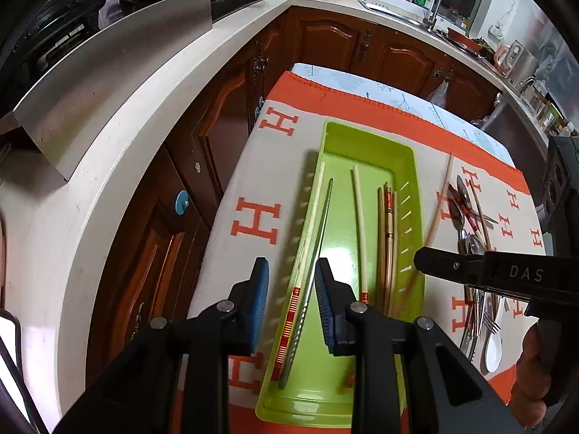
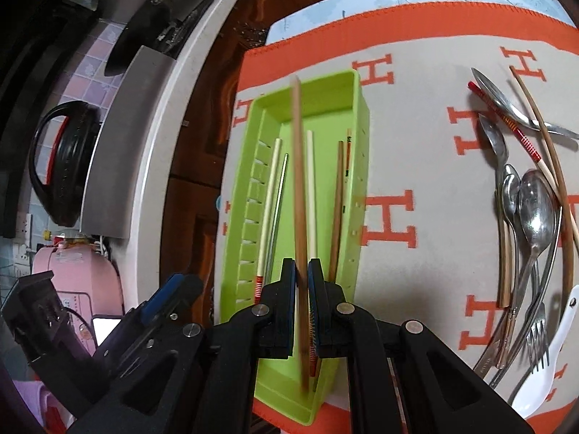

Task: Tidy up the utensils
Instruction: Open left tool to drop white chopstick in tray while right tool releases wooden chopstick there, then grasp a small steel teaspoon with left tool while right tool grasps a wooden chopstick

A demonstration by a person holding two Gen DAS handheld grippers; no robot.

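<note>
On the orange-and-beige cloth, your green plastic tray [image 2: 358, 137] holds six chopsticks, your right gripper [image 2: 302, 275] clenches a seventh brown wooden chopstick [image 2: 297, 166] above it, your left gripper [image 1: 291, 282] gapes empty, and mixed cutlery [image 2: 532, 209] awaits sorting.

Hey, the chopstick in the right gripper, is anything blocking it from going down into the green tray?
Nothing visible blocks it. The right gripper holds the brown chopstick over the green tray, where other chopsticks lie flat with open floor between them.
</note>
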